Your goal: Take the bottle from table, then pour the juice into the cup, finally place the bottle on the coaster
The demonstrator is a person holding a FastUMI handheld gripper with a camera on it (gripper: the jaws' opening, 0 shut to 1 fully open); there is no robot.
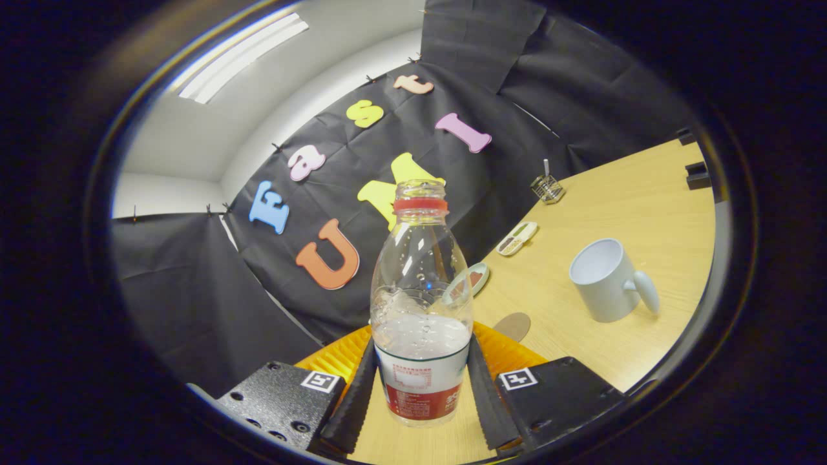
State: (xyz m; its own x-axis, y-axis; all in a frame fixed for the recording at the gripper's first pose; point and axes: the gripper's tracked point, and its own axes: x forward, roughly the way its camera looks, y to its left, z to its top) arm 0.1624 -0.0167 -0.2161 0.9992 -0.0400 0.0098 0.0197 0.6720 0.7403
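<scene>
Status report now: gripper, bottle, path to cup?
Gripper shut on bottle, cap off, lifted. Cup upright ahead, right of bottle. Nothing between them.

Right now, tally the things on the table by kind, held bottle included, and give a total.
Bottle, between the gripper fingers, both pressing its sides: 1
Mug: 1
Round coaster: 1
Dish behind the bottle: 1
Small tray: 1
Wire holder: 1
Total: 6
</scene>
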